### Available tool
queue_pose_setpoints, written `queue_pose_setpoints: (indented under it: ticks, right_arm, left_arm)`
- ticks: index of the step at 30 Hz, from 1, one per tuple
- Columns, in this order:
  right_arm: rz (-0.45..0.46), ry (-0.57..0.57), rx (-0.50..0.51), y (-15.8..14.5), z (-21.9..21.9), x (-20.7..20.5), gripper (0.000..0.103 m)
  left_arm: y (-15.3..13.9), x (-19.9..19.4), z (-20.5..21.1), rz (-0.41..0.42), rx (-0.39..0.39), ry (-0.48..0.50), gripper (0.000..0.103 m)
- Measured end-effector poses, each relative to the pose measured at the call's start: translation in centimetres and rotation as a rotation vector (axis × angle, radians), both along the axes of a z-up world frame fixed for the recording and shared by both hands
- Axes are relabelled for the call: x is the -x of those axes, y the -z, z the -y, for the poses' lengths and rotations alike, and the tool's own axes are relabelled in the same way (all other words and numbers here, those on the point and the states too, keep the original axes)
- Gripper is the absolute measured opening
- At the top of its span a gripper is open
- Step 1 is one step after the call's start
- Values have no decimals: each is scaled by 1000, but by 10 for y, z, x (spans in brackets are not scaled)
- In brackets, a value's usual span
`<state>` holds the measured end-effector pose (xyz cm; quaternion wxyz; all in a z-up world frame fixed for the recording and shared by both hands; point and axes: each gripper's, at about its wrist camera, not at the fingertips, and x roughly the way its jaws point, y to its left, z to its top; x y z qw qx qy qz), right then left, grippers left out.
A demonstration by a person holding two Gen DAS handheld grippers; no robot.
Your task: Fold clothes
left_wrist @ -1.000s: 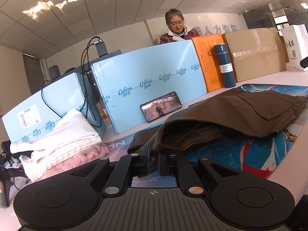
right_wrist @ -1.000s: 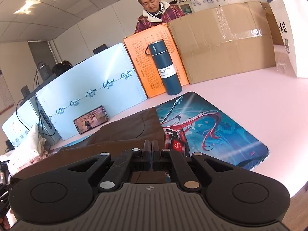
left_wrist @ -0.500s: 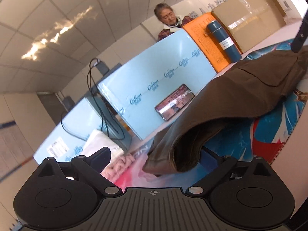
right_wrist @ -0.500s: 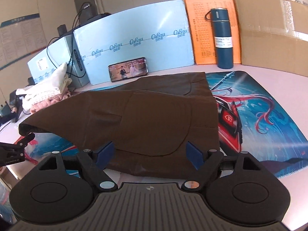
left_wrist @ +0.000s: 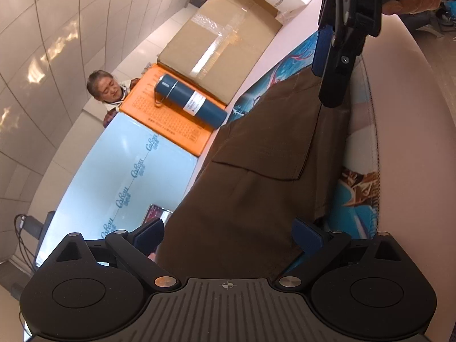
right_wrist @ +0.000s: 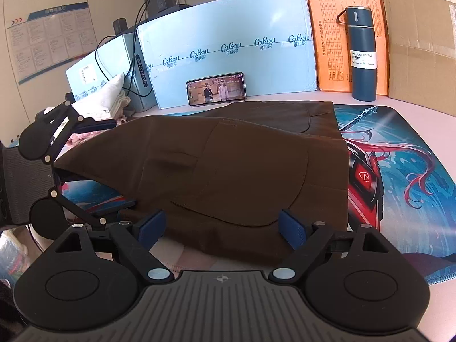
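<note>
Right wrist view: brown garment [right_wrist: 242,171] lies folded on counter mat [right_wrist: 399,171]; right gripper [right_wrist: 219,229] opening, nothing pinched; left gripper [right_wrist: 94,168] spread wide, fold released.

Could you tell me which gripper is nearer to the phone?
Left. The left gripper is at the brown garment's left end, nearer the phone; the right gripper is at its front edge.

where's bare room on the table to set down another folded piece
The printed mat lies bare right of the brown garment, and the pink tabletop beyond it is bare up to the cardboard box. Crowded: the back row of phone and bottle, and the clothes pile at the left.
</note>
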<state>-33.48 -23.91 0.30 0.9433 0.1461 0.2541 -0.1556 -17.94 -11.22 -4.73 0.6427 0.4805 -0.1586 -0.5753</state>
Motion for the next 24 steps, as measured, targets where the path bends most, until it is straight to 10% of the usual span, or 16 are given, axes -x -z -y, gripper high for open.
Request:
queue_pose_setpoints:
  ticks: [15,22,24]
  right_arm:
    - [-47,-159,133,2,-3,-6,90]
    - [-38,-137,137,2,0,-2,90]
    - [-39,-146,140,3,0,-2,90]
  left_arm:
    - [-16,3,-8,-260,-141,193,97]
    - [-7,3,11,-357,-234,192,11]
    - [-3,8,7,-336,-228,203,6]
